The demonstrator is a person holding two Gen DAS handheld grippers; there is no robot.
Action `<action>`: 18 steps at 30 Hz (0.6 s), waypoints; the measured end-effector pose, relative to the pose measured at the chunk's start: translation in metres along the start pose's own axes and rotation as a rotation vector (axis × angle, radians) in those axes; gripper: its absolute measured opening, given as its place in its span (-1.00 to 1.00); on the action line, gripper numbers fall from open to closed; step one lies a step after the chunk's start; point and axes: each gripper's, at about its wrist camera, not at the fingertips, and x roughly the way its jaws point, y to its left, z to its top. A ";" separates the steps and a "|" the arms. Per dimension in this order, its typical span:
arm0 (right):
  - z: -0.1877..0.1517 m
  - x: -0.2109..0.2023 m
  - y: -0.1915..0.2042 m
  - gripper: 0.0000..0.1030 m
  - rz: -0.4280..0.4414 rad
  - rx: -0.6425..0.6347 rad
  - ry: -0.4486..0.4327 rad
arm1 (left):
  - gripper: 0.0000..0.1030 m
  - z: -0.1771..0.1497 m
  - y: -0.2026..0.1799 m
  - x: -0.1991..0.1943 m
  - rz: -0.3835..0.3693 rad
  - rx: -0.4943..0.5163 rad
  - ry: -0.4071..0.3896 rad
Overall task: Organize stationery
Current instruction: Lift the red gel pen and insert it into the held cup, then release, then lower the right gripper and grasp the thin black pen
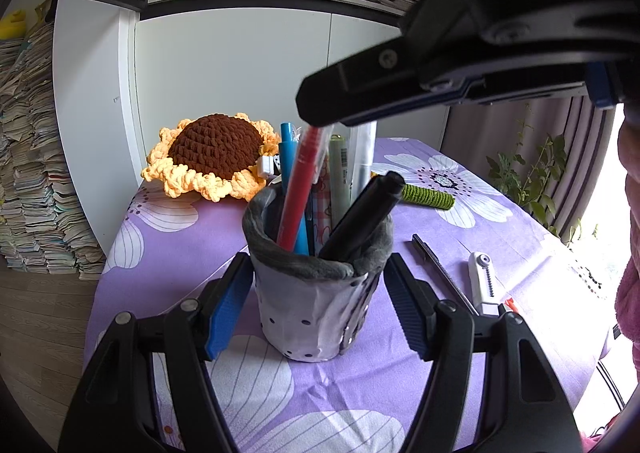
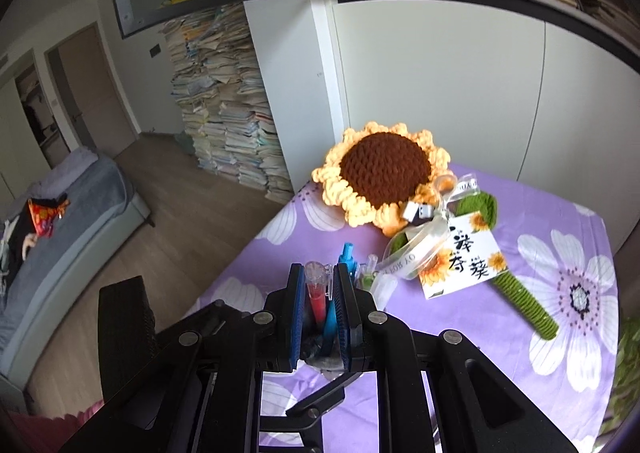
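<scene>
you're bracing the pen pot [image 1: 316,293] with your left claw [image 1: 316,309], its blue pads closed in against the pot's soft fabric sides, so it is gripping that pot on the purple-flowered bench [image 1: 460,393]. that cloth wall looks squashy, so i'd judge a light squeeze low on the body is safest; press harder and it may buckle and tip the pens. sliding right, the pot is holding a blue pen [image 1: 289,157], the red pen [image 1: 298,189], a pale green marker [image 1: 339,173] and a fat black marker [image 1: 360,213]. your right claw [image 2: 317,305] is pinching the red pen near its clear cap, jaws nearly closed on it, while the barrel is reaching down into the pot. it looks light, stiff and a bit slick, so holding high on the barrel seems fine. further right, a slim utility knife [image 1: 440,269] and a white cutter [image 1: 484,281] are lying loose on the bench, probably next; take those by the handle, clear of any blade.
</scene>
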 end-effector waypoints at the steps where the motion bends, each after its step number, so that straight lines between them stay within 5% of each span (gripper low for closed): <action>1: 0.000 0.001 -0.001 -0.70 0.001 0.005 0.006 | 0.31 0.000 0.000 0.000 -0.001 -0.001 0.000; 9: 0.000 -0.015 -0.021 -0.69 0.088 0.104 0.006 | 0.31 0.000 0.000 0.000 0.001 0.000 0.001; 12: 0.001 -0.042 -0.039 -0.69 0.047 0.143 -0.059 | 0.31 0.000 0.000 0.000 0.001 0.001 0.001; 14: -0.001 -0.051 -0.054 -0.50 -0.018 0.167 -0.065 | 0.31 0.000 0.000 0.000 0.002 0.001 0.001; 16: -0.008 -0.050 -0.073 -0.26 -0.106 0.204 -0.032 | 0.31 0.000 0.000 0.000 0.001 0.001 0.001; 18: -0.021 -0.032 -0.097 -0.24 -0.172 0.253 0.065 | 0.31 0.000 0.000 0.000 0.001 0.001 0.001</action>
